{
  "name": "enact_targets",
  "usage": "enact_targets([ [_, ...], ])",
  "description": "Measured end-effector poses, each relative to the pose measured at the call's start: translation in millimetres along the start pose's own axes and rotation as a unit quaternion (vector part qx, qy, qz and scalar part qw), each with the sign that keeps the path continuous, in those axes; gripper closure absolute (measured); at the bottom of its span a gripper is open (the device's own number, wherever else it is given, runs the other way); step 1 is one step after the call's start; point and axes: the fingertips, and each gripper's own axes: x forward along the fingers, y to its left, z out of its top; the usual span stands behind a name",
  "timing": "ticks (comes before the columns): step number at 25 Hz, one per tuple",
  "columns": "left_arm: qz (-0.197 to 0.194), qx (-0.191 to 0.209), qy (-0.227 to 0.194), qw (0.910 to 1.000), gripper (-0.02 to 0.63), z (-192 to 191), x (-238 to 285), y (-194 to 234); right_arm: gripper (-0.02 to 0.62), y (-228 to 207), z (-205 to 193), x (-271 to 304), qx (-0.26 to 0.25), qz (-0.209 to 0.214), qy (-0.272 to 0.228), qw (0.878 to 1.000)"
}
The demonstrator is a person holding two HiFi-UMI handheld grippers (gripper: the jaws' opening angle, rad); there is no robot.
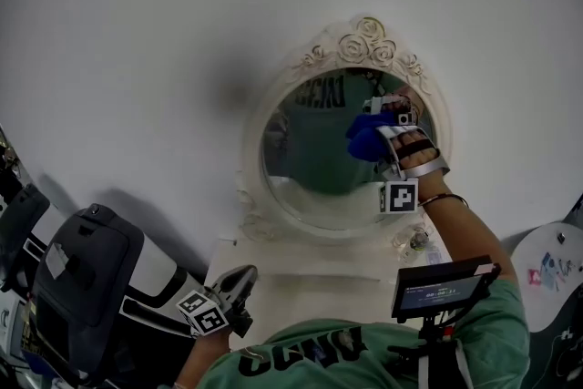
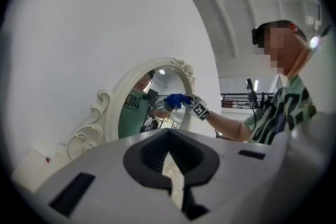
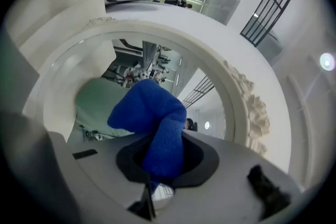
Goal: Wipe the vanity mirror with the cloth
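An oval vanity mirror [image 1: 319,150] in an ornate white frame stands against the white wall. My right gripper [image 1: 387,127] is shut on a blue cloth [image 1: 367,139], which is pressed to the upper right of the glass. In the right gripper view the cloth [image 3: 152,118] bulges out of the jaws in front of the mirror frame [image 3: 247,107]. My left gripper [image 1: 235,287] hangs low at the front left of the vanity top, shut and holding nothing. From the left gripper [image 2: 169,165] view, the mirror [image 2: 139,107] and the cloth [image 2: 177,99] show side-on.
The white vanity top [image 1: 310,273] lies under the mirror, with a small jar-like object [image 1: 419,240] at its right end. A black and white chair [image 1: 82,269] stands at the lower left. A small screen [image 1: 442,287] sits at the person's chest.
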Motion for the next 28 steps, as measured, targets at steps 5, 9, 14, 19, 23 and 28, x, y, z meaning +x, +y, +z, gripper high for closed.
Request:
enact_targets([
  [5, -0.009, 0.002, 0.007, 0.9999, 0.606, -5, 8, -3, 0.545, 17, -84, -24, 0.001, 0.014, 0.073, 0.997],
  [9, -0.008, -0.001, 0.007, 0.9999, 0.606, -4, 9, -5, 0.545, 19, -105, -30, 0.003, 0.016, 0.094, 0.995],
  [14, 0.000, 0.007, 0.003, 1.0000, 0.606, -1, 0, -4, 0.545, 13, -94, -30, 0.016, 0.014, 0.093, 0.995],
  [19, 0.015, 0.002, -0.005, 0.9999, 0.606, 2, -13, 0, 0.545, -12, 15, -10, 0.014, -0.009, -0.015, 1.000],
  [23, 0.019, 0.004, -0.011, 0.9997, 0.606, 2, -20, -1, 0.545, -34, 126, 9, 0.019, -0.031, -0.113, 0.993],
  [28, 0.037, 0.004, -0.021, 0.9991, 0.606, 6, -40, 6, 0.545, -41, 213, 37, -0.002, -0.028, -0.158, 0.987],
])
